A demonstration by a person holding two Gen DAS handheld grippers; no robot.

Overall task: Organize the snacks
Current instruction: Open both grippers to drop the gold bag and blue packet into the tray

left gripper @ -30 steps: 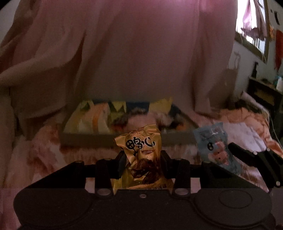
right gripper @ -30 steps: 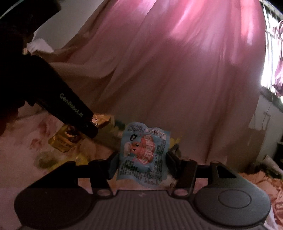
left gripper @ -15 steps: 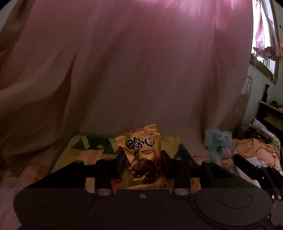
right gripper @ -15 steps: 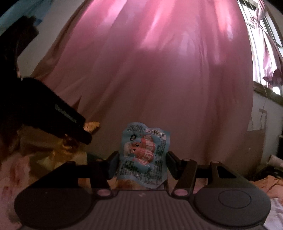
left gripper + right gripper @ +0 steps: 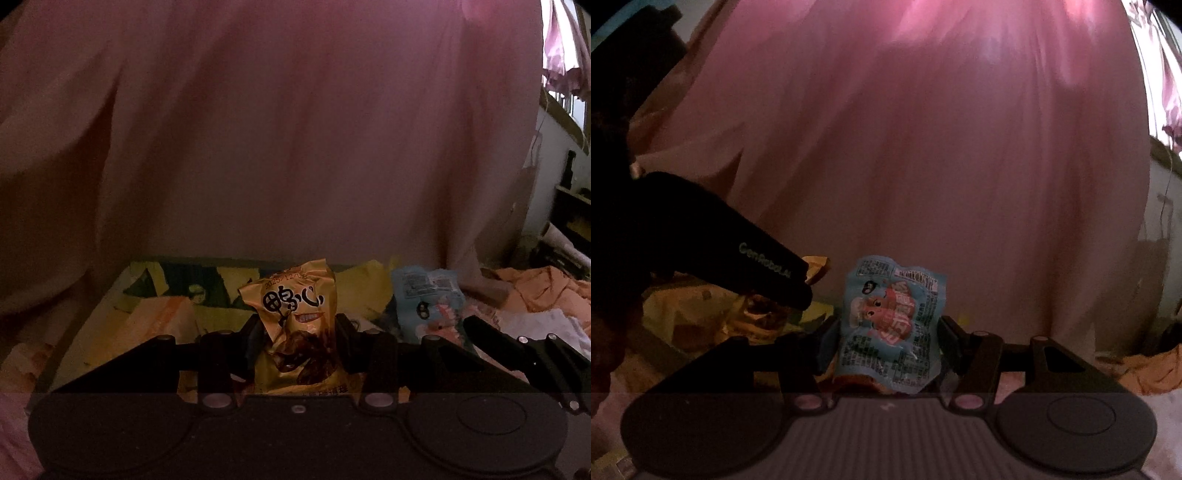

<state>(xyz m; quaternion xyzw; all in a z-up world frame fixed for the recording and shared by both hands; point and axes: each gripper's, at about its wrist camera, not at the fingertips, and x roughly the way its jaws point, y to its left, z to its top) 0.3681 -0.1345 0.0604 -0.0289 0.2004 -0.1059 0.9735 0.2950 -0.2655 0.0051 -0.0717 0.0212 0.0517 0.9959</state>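
Observation:
My left gripper [image 5: 297, 328] is shut on a golden snack packet [image 5: 295, 325] with black characters, held upright over a shallow box [image 5: 74, 332] full of yellow snack packets. My right gripper [image 5: 884, 328] is shut on a light blue snack packet [image 5: 890, 325] with a pink cartoon figure. In the left wrist view the blue packet [image 5: 428, 306] and the right gripper's fingers [image 5: 517, 343] show at the right. In the right wrist view the left gripper's body [image 5: 720, 251] and the golden packet's top [image 5: 816, 267] show at the left.
A pink curtain [image 5: 295, 129] hangs close behind the box. Orange and white cloth [image 5: 535, 295] lies crumpled at the right. A window [image 5: 565, 85] and dark shelves [image 5: 569, 218] are at the far right. The bedding is pink and floral.
Both grippers kept hold of their packets. The views rose from the bed toward the curtain, then dipped a little, so the snack box shows again below the left gripper.

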